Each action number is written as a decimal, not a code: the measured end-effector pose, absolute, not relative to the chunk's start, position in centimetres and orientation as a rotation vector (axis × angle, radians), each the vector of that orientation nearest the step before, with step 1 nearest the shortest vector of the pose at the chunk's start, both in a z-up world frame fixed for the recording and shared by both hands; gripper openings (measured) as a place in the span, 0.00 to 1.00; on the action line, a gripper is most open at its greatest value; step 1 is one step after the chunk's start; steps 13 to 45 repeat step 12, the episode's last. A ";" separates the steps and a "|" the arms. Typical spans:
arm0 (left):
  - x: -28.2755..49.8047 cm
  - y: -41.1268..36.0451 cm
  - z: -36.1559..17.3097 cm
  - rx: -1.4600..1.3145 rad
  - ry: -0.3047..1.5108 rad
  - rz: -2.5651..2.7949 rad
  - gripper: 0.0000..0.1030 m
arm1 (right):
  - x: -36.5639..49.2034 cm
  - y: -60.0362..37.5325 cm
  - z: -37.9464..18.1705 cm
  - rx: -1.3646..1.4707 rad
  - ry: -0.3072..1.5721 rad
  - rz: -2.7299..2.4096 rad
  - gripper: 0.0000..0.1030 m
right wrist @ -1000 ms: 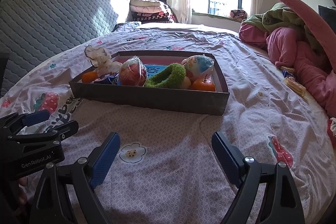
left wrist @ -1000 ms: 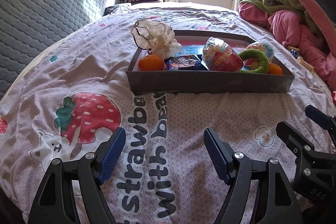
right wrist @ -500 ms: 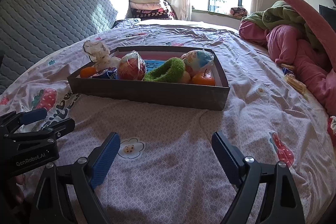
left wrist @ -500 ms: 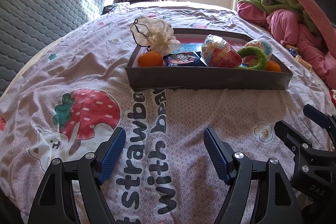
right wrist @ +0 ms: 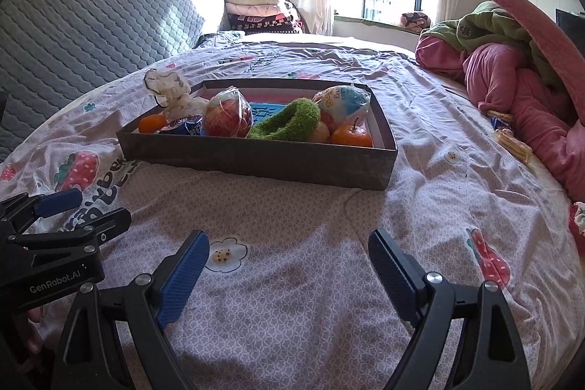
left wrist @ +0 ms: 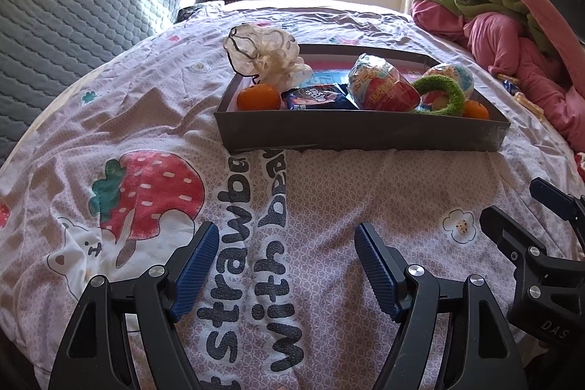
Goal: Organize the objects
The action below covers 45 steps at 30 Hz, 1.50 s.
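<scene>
Looking out from the left wrist view, the left gripper (left wrist: 283, 262) hangs low over the printed bedsheet (left wrist: 146, 119) with its blue pads spread wide and nothing between them. At 12 o'clock from it, well apart, sits the dark tray (left wrist: 358, 134), which already holds a crumpled white bag (left wrist: 263, 52) leaning at its far-left corner, an orange (left wrist: 259, 96), a blue snack packet (left wrist: 318, 96), a wrapped red ball (left wrist: 384, 88), a green fuzzy ring (left wrist: 444, 94), another wrapped ball (left wrist: 451, 75) and a second orange (left wrist: 475, 109). The right gripper's body shows at 4 o'clock. From the right wrist view, the right gripper (right wrist: 289, 265) also hovers with its pads parted and empty, and the tray lies at about 11 o'clock, near but not touching. Small wrapped snacks (right wrist: 508, 137) lie loose on the sheet at 2 o'clock, just beside the pink bedding (right wrist: 530, 90). By my judgement the scene fits two stages: items gathered in the tray with those snacks left to collect, or tray contents waiting to be sorted out. Either way, any grasp calls for closing the gap and squaring the pads on one item.
</scene>
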State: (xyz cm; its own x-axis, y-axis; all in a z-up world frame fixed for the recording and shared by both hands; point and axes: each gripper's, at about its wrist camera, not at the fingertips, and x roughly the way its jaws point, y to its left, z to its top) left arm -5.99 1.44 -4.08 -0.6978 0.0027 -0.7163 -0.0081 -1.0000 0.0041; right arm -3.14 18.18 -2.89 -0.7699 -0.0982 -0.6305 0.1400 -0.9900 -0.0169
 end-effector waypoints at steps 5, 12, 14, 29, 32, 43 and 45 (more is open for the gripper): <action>-6.0 1.4 -4.1 -1.216 0.019 2.895 0.75 | -3.2 18.1 -3.0 1.008 0.100 -2.839 0.86; -6.2 1.3 -4.0 -1.209 0.016 2.898 0.75 | -3.2 18.2 -3.0 1.015 0.100 -2.844 0.86; -6.2 1.3 -4.0 -1.209 0.016 2.898 0.75 | -3.2 18.2 -3.0 1.015 0.100 -2.844 0.86; -6.2 1.3 -4.0 -1.209 0.016 2.898 0.75 | -3.2 18.2 -3.0 1.015 0.100 -2.844 0.86; -6.2 1.3 -4.0 -1.209 0.016 2.898 0.75 | -3.2 18.2 -3.0 1.015 0.100 -2.844 0.86; -6.2 1.3 -4.0 -1.209 0.016 2.898 0.75 | -3.2 18.2 -3.0 1.015 0.100 -2.844 0.86; -6.2 1.3 -4.0 -1.209 0.016 2.898 0.75 | -3.2 18.2 -3.0 1.015 0.100 -2.844 0.86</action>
